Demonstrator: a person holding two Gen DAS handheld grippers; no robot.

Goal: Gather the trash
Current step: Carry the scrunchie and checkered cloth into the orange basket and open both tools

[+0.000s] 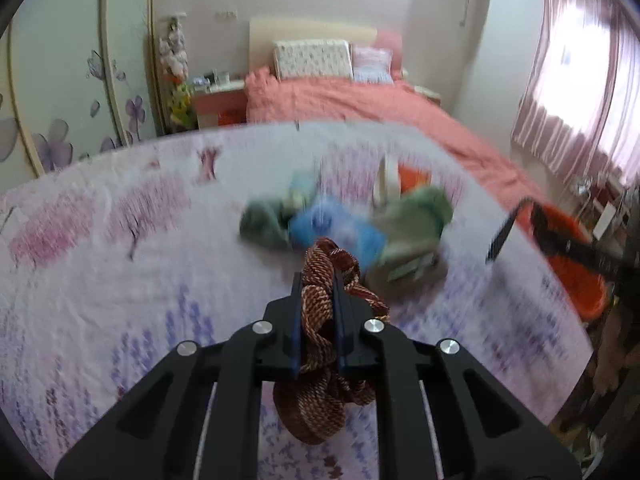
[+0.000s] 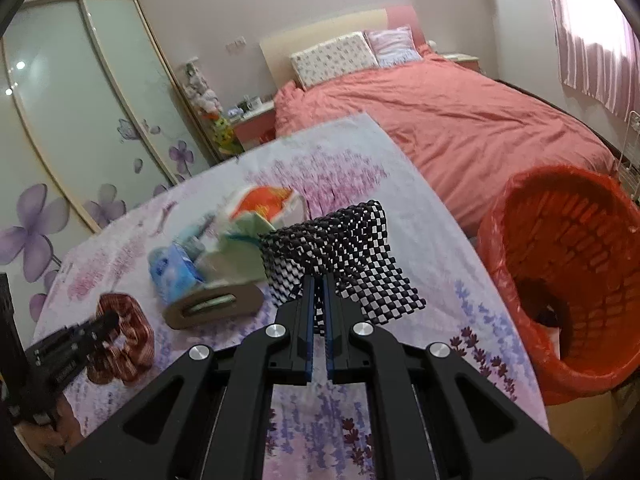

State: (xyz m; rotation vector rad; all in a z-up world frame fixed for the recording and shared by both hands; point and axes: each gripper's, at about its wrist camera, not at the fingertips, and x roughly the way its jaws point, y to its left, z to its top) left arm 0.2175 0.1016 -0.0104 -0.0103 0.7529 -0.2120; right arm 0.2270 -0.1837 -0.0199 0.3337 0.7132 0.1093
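Note:
My left gripper (image 1: 318, 280) is shut on a reddish-brown scrunchie (image 1: 320, 344) and holds it above the floral-cloth table (image 1: 120, 272); both also show in the right wrist view, the left gripper (image 2: 110, 322) and the scrunchie (image 2: 128, 344). My right gripper (image 2: 319, 280) is shut on a black mesh mat (image 2: 344, 248) held above the table's right side. A pile of trash lies mid-table: a blue packet (image 2: 172, 272), green paper (image 2: 244, 256), a cardboard piece (image 2: 216, 308), an orange-and-white bag (image 2: 268, 200). The red basket (image 2: 568, 280) with a red liner stands right of the table.
A bed with a salmon cover (image 2: 460, 120) lies behind the table. A wardrobe with flower-print doors (image 2: 80, 120) is at left. A pink-curtained window (image 1: 580, 80) is at right. A nightstand (image 1: 218, 100) stands by the bed.

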